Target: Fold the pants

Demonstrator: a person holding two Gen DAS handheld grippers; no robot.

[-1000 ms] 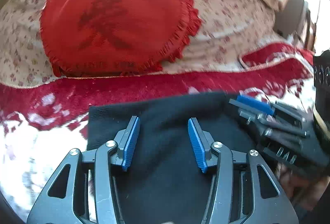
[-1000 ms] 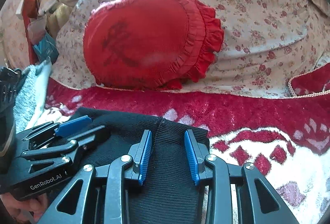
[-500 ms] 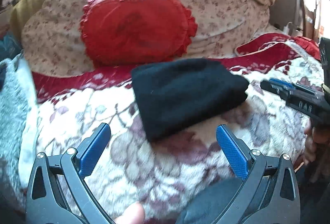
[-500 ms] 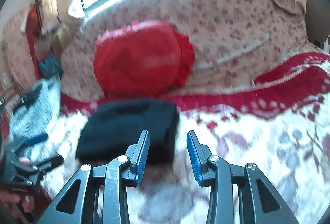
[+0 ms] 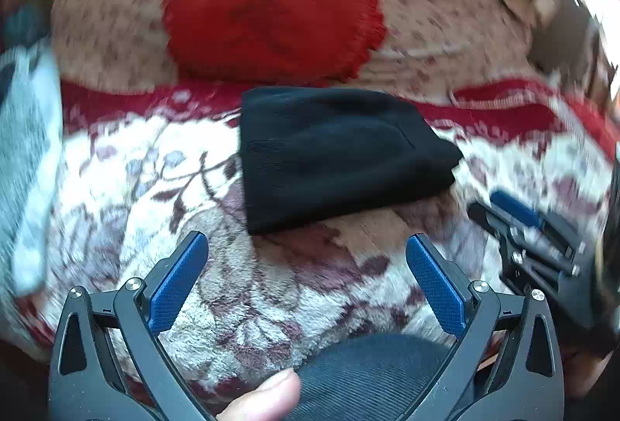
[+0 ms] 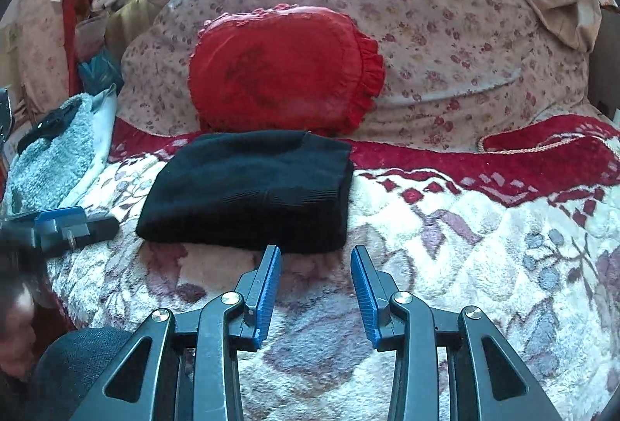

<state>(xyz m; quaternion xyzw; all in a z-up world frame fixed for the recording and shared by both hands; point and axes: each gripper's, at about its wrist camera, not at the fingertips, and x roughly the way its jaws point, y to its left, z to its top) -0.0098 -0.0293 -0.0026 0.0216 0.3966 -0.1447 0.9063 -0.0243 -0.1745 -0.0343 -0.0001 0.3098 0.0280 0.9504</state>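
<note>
Pants [image 6: 248, 188] folded, beyond empty fingers [image 6: 267, 289]

1. The left claw [image 5: 306, 281] has dark grey plastic arms with triangular cut-outs.
2. Its fingers [image 5: 176, 285] carry blue ribbed pads, with silver screws at the pivots.
3. The right claw [image 6: 316, 291] has the same grey frame, blue pads and silver screws.
4. A thumb [image 5: 267, 399] shows at the lower edge beside dark ribbed fabric.
</note>
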